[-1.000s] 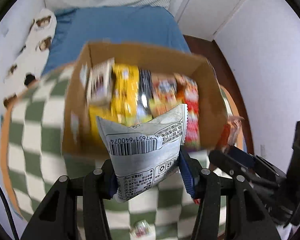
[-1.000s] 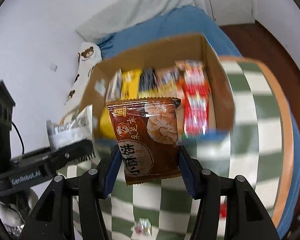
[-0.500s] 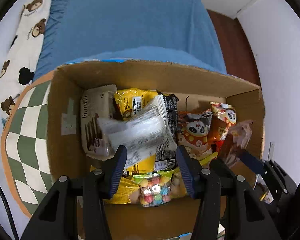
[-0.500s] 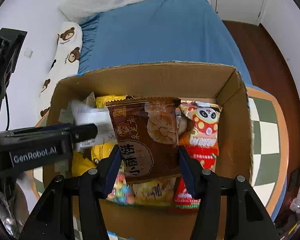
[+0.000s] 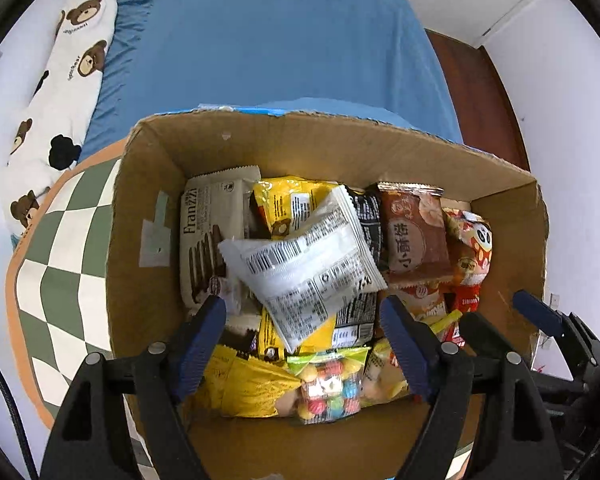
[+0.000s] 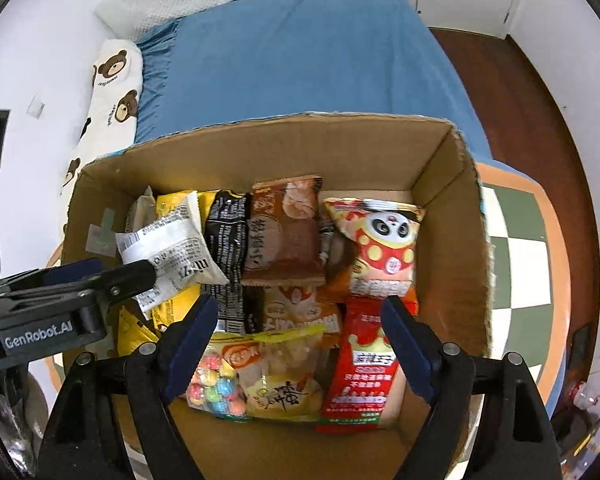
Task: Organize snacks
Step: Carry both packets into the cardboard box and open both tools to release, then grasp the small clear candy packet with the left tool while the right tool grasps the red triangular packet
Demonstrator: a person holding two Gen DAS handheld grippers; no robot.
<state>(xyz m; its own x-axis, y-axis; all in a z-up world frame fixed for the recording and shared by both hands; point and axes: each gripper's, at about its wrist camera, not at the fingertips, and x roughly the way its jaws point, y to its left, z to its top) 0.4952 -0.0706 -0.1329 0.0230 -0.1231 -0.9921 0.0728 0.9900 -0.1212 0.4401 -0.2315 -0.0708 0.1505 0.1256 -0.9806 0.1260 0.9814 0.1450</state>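
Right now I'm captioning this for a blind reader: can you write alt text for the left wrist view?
The left gripper, jaws opening, hangs over a cardboard box full of snack packets; a white packet lies loose on top, clear of both pads. A brown packet lies beside it, with a blue bed beyond.

Your left wrist camera looked almost straight down along its tool (image 5: 300,336) into the open cardboard box (image 5: 148,184), close above the packets, with the blue bed (image 5: 280,40) at the top of its view. Your right wrist camera looked steeply down into the same box (image 6: 440,200) along its own tool (image 6: 300,332), equally close. Both views shared the box, the white barcode packet (image 5: 304,264) (image 6: 168,244), the brown packet (image 5: 414,236) (image 6: 284,236) and the bed (image 6: 300,48). The right view also caught the left tool (image 6: 112,280) at its left edge.
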